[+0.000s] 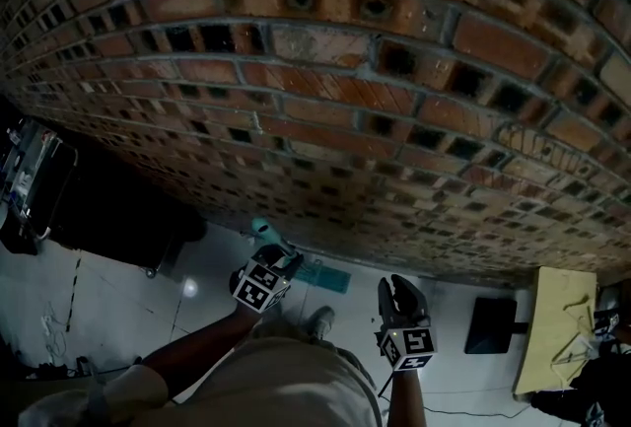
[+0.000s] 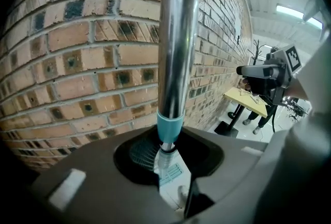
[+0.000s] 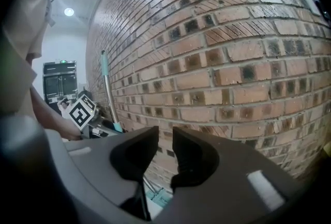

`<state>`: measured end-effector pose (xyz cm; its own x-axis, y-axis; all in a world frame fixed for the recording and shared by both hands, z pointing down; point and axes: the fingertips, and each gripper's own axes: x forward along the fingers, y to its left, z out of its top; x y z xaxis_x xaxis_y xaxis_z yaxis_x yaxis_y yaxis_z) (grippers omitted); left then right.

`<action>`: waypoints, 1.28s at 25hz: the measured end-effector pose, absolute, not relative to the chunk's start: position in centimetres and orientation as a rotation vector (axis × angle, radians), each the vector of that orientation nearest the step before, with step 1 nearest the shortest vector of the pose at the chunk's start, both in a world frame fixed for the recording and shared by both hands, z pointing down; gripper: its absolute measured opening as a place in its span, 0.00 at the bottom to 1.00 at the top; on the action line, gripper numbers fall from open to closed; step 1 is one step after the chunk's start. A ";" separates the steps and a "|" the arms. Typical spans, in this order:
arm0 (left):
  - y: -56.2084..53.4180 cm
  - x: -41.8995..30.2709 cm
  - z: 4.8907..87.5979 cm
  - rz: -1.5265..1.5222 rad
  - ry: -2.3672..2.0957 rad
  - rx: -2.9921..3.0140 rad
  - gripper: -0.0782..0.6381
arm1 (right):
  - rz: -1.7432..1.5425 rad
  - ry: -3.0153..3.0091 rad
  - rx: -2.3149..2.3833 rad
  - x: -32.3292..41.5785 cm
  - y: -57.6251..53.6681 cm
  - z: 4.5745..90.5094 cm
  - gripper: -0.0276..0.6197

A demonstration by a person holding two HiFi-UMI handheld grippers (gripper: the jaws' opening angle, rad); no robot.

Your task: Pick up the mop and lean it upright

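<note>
Slim chrome-poled mop with teal collar (image 2: 176, 36) near upright, clamped in left tongs (image 2: 166, 154), close beside red brick wall (image 1: 345, 100), above white tiled floor (image 1: 118, 297); right tongs (image 3: 165, 140) narrowly apart, empty.

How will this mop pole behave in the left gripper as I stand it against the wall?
The mop pole looks like polished metal, so it is probably stiff but may slip or twist in the left gripper. Long and thin, it could slide sideways along the brick wall.
</note>
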<state>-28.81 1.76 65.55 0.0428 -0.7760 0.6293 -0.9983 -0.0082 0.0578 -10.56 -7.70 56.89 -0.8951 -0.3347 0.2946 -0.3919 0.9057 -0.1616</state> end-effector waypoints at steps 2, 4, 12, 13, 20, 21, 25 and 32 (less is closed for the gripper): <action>1.3 -28.3 64.4 0.595 -1.790 1.854 0.28 | 0.308 -2.817 0.551 -10.2 -7.9 56.2 0.17; 0.8 -27.8 63.2 0.592 -1.790 1.873 0.28 | 0.301 -2.831 0.558 -9.8 -8.2 55.4 0.17; -0.5 -28.0 58.2 0.560 -1.812 1.943 0.28 | 0.249 -2.892 0.574 -10.4 -9.1 51.1 0.17; -0.7 -27.8 57.7 0.556 -1.810 1.953 0.28 | 0.248 -2.897 0.579 -10.3 -9.2 50.7 0.17; -1.8 -26.5 55.3 0.535 -1.797 2.011 0.28 | 0.210 -2.916 0.618 -9.4 -9.7 49.1 0.17; -1.9 -26.2 55.0 0.536 -1.792 2.021 0.28 | 0.209 -2.915 0.626 -9.1 -9.7 49.0 0.17; -2.4 -24.9 54.1 0.535 -1.769 2.067 0.28 | 0.212 -2.911 0.658 -8.0 -9.6 48.8 0.17; -3.3 -23.2 52.4 0.505 -1.735 2.133 0.28 | 0.220 -2.890 0.727 -5.9 -9.2 49.0 0.17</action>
